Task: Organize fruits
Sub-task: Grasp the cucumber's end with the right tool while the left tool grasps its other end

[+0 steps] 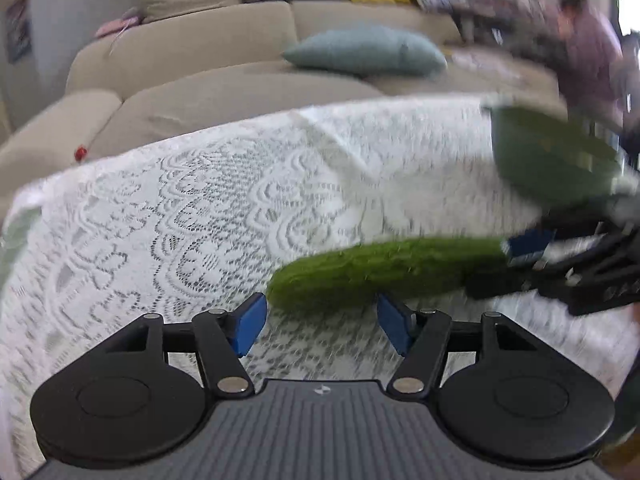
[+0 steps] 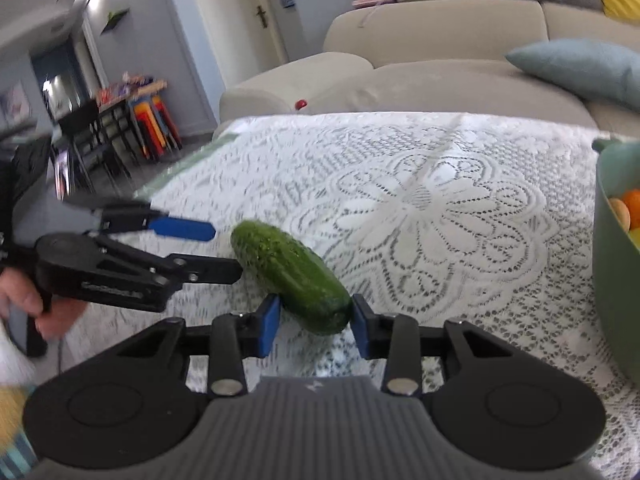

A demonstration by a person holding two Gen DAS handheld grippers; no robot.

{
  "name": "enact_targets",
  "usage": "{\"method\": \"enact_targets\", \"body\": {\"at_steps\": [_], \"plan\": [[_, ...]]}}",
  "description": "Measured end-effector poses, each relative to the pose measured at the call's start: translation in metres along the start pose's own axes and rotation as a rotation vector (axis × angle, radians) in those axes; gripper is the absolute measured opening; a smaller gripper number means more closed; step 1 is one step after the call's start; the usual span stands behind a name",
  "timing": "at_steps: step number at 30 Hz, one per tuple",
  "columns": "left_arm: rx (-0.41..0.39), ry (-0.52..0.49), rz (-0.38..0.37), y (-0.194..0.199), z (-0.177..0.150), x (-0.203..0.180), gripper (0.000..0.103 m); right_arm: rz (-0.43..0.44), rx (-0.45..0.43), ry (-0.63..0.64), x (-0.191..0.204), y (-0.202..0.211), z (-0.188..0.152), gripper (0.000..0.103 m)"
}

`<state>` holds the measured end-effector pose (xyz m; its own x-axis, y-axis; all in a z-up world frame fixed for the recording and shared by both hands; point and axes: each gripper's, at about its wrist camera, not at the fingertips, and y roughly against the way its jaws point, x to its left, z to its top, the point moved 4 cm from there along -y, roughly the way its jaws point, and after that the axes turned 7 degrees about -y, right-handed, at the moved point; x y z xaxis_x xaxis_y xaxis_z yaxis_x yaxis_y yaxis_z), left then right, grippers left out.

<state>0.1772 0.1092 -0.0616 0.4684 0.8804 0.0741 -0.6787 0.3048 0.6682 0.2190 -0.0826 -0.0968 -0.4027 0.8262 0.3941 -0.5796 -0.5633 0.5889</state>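
A dark green cucumber [image 2: 292, 276] lies aslant over the white lace tablecloth [image 2: 440, 200]. Its near end sits between the blue pads of my right gripper [image 2: 316, 320], which press on both sides of it. In the left wrist view the same cucumber [image 1: 384, 272] stretches crosswise just past my left gripper [image 1: 322, 320], whose jaws stand wide apart with nothing between them. The right gripper [image 1: 500, 264] reaches in from the right and clamps the cucumber's right end. Seen from the right wrist, the left gripper [image 2: 224, 250] hovers open by the cucumber's far end, held by a hand [image 2: 24, 304].
A green bowl [image 2: 616, 280] with orange fruit [image 2: 632, 204] stands at the table's right edge, blurred in the left wrist view as the bowl [image 1: 552, 152]. Behind the table are a beige sofa [image 1: 200, 60], a blue cushion [image 1: 364, 50] and a person [image 1: 588, 44]. Stacked stools [image 2: 152, 124] stand far left.
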Motion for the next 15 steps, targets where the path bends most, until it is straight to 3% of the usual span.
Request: {"method": "enact_targets", "body": {"at_steps": [2, 4, 10, 15], "plan": [[-0.021, 0.100, -0.017, 0.000, 0.003, 0.009, 0.074, 0.005, -0.003, -0.052, -0.007, -0.002, 0.004, 0.037], [-0.025, 0.125, -0.006, -0.002, 0.005, 0.011, 0.074, 0.009, -0.012, -0.102, -0.014, -0.004, 0.009, 0.037], [0.035, -0.025, 0.056, -0.019, 0.005, -0.003, 0.074, -0.036, -0.029, -0.156, -0.028, -0.011, 0.017, 0.040], [0.060, -0.088, 0.067, -0.030, 0.006, -0.007, 0.074, -0.069, -0.045, -0.156, -0.034, -0.015, 0.023, 0.041]]}}
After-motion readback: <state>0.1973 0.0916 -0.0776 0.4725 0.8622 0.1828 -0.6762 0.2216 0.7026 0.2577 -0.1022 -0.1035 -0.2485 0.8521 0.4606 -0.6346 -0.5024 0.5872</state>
